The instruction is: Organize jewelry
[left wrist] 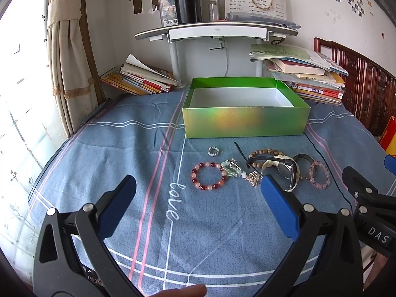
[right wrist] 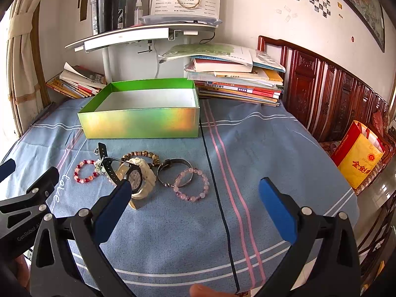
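An open green box (left wrist: pixel 245 121) (right wrist: pixel 141 123) with a white, bare floor stands on the blue cloth. In front of it lies a row of jewelry: a silver ring (left wrist: pixel 213 151), a red-and-pink bead bracelet (left wrist: pixel 209 175) (right wrist: pixel 85 171), a pale green charm (left wrist: pixel 231 168), a brown bead bracelet (left wrist: pixel 266 153) (right wrist: pixel 139 155), a black-strapped watch (right wrist: pixel 133 178) on a white carved bangle (right wrist: pixel 148 173), a metal bangle (right wrist: pixel 174 170) and a pink bead bracelet (left wrist: pixel 320 174) (right wrist: pixel 190 185). My left gripper (left wrist: pixel 198 190) is open, just short of the red bracelet. My right gripper (right wrist: pixel 194 193) is open, near the pink bracelet.
Book stacks (left wrist: pixel 138 76) (right wrist: pixel 237 79) flank the box at the back. A white shelf (left wrist: pixel 215 31) with a black tumbler (left wrist: pixel 186 0) overhangs them. A curtain (left wrist: pixel 66 49) hangs left, a carved wooden rail (right wrist: pixel 321 91) runs right, beside a yellow bag (right wrist: pixel 358 156).
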A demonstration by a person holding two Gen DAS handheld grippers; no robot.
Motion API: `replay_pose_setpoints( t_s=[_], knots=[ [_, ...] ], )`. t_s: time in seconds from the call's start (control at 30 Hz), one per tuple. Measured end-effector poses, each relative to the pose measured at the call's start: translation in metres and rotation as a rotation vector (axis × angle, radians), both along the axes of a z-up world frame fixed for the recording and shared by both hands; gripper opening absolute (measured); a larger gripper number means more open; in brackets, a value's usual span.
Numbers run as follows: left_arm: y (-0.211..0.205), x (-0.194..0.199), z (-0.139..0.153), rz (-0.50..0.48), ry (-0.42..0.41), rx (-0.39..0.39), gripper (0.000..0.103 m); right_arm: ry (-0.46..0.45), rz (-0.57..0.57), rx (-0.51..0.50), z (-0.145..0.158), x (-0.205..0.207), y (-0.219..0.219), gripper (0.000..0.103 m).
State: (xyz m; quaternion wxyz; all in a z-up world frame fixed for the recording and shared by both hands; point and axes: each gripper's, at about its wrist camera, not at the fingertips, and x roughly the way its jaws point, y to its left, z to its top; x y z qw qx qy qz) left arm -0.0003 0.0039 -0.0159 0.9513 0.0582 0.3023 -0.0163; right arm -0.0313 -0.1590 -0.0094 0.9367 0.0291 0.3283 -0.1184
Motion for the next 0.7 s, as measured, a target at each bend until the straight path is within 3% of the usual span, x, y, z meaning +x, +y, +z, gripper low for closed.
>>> replay_pose_setpoints(
  t_s=[0.7],
  knots=[
    [-0.0006,0.0015,-0.0031,0.003,0.015,0.005,0.1,0.006,-0.002,0.001,-0.0042,0.0013,0.0018,0.1]
  ],
)
